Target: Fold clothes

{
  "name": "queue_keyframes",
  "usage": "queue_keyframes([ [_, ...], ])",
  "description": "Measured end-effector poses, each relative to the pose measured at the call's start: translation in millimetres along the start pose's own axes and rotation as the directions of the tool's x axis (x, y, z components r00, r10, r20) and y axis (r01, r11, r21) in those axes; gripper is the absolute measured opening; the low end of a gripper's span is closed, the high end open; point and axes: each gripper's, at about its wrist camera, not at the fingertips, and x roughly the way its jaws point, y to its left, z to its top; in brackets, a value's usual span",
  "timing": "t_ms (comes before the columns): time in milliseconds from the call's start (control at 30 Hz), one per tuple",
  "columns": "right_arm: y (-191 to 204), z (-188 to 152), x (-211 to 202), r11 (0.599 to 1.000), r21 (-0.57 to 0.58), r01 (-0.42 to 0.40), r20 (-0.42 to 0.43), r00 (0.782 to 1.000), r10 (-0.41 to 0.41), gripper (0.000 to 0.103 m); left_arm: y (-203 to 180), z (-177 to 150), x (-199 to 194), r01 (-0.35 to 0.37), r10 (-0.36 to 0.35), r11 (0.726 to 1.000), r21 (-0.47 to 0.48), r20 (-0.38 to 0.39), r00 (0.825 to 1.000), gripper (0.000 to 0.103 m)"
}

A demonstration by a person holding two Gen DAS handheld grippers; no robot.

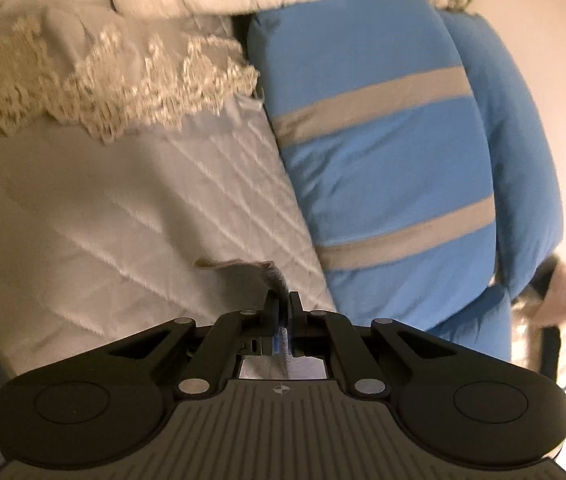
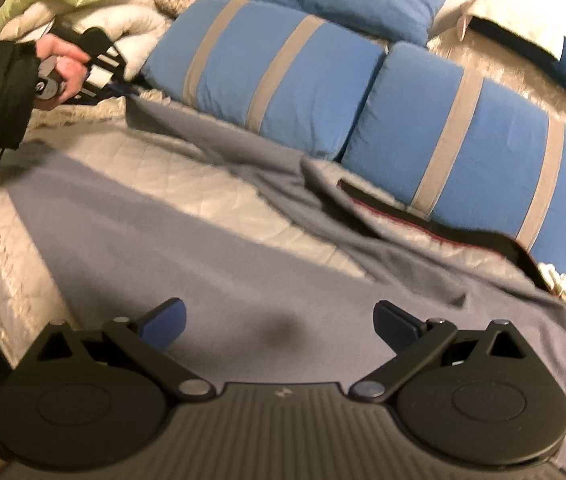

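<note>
Left claw (image 1: 283, 304) pinched on corner of grey garment (image 2: 243, 280), beside striped blue pillow (image 2: 267, 76). Right claw (image 2: 279, 320) spread wide, hovering over garment's near end. Garment sprawls across quilted bed (image 2: 131, 172), rumpled below pillow. Judgement: keep left grip taut, seize matching near corner, smooth wrinkles before folding.

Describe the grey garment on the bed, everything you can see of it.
The grey garment is soft, fleece-like cloth, spread mostly flat and unfolded across the quilted bed, wrinkled toward the blue striped pillows, which its far edge reaches. A dark, red-trimmed opening shows near them. The left gripper is shut on one corner, lifted; the right gripper hangs open above it.
</note>
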Motion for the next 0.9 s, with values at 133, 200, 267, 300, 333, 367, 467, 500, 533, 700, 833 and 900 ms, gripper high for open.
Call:
queue_keyframes([
  [133,-28,18,15,0.999,-0.042,-0.022,0.036,0.999,0.024,0.102,3,3,-2,-0.019,0.019,1.000,-0.004,0.009,1.000,0.003],
  [200,-47,27,33,0.999,-0.031,-0.020,0.018,1.000,0.021,0.101,4,4,-3,-0.018,0.018,1.000,-0.010,0.009,1.000,0.003],
  [267,-64,33,55,0.999,-0.033,-0.020,-0.004,1.000,0.020,0.095,4,6,-4,0.001,-0.001,1.000,-0.013,0.013,1.000,0.003],
  [300,-70,34,66,0.999,-0.047,-0.017,-0.011,1.000,0.017,0.094,3,6,-4,0.012,-0.012,1.000,-0.009,0.014,1.000,0.003],
  [333,-76,34,77,0.998,-0.059,-0.018,-0.022,1.000,0.017,0.090,1,7,-4,0.022,-0.022,1.000,-0.003,0.015,1.000,0.003],
  [367,-80,34,89,0.997,-0.069,-0.021,-0.039,0.999,0.019,0.087,0,6,-4,0.026,-0.026,1.000,0.000,0.015,1.000,0.003],
  [467,-83,32,116,0.993,-0.110,-0.034,-0.072,0.997,0.027,0.074,-3,4,-3,0.032,-0.032,0.999,0.005,0.014,0.999,0.003],
  [500,-82,31,122,0.990,-0.137,-0.031,-0.072,0.997,0.021,0.072,-3,3,-2,0.033,-0.034,0.999,0.003,0.013,0.999,0.003],
  [533,-80,30,128,0.986,-0.163,-0.028,-0.071,0.997,0.016,0.071,-3,3,-2,0.035,-0.035,0.999,0.002,0.012,0.999,0.003],
  [700,-62,31,150,0.951,-0.309,-0.024,-0.048,0.999,0.009,0.067,-3,4,0,0.050,-0.050,0.999,-0.012,0.009,0.999,0.003],
  [833,-44,34,168,0.912,-0.409,-0.041,-0.060,0.998,0.018,0.057,-2,4,0,0.057,-0.057,0.998,-0.020,0.007,0.998,0.003],
  [900,-38,35,177,0.895,-0.444,-0.046,-0.071,0.997,0.016,0.051,-2,4,0,0.057,-0.057,0.998,-0.024,0.006,0.998,0.003],
])
